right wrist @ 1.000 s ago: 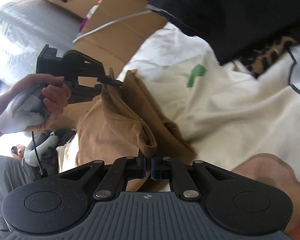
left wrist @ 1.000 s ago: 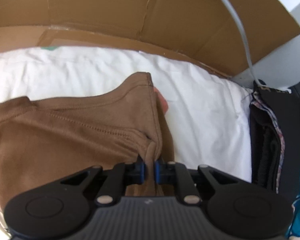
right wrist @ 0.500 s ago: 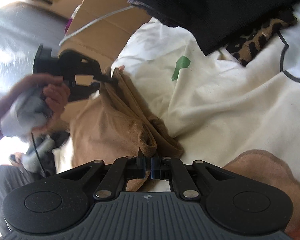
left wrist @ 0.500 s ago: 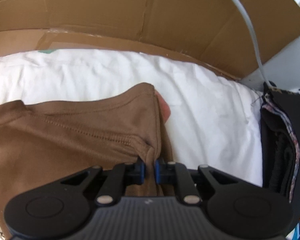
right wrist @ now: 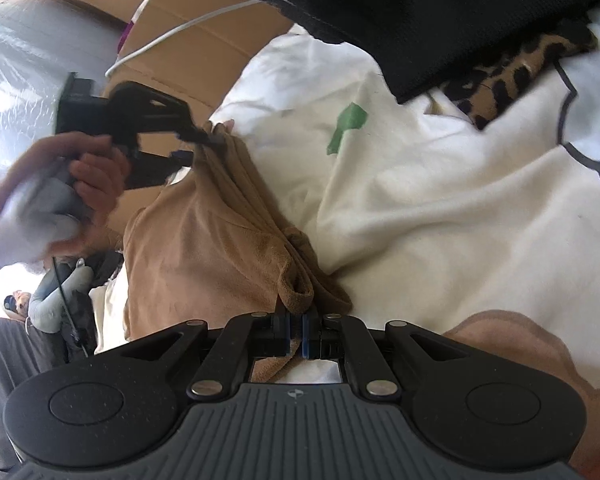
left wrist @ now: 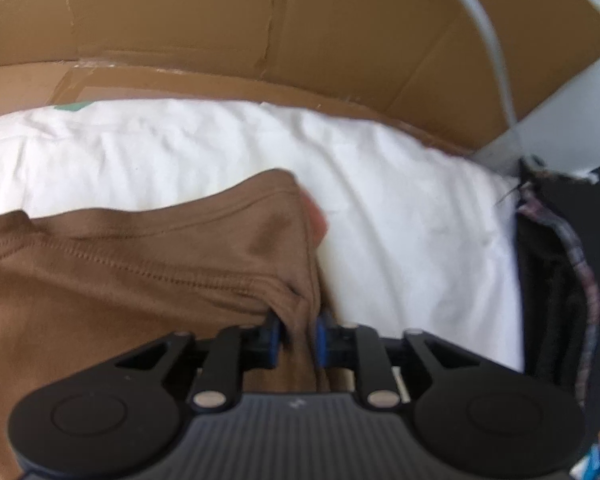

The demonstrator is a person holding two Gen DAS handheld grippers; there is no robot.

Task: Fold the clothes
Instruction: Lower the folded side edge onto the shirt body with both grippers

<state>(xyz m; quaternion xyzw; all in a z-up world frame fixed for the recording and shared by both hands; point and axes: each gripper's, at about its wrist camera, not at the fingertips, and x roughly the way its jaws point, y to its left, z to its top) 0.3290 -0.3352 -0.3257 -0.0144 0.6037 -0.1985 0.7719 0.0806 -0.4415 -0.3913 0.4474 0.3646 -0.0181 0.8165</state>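
Both grippers, left gripper (left wrist: pixel 297 335) and right gripper (right wrist: pixel 295 335), pinch soft brown garment (left wrist: pixel 120 280)

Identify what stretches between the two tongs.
In the right wrist view, the brown garment spans between the left tongs and the right tongs.

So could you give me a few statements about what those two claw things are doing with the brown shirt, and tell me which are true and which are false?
1. Both grippers are clamped on the brown garment. True: the left gripper and the right gripper each pinch a bunch of it.
2. The garment lies over a green sheet. False: the sheet is white.
3. Cardboard stands behind the sheet. True.
4. The dark clothes lie on top of the brown garment. False: they lie apart from it.
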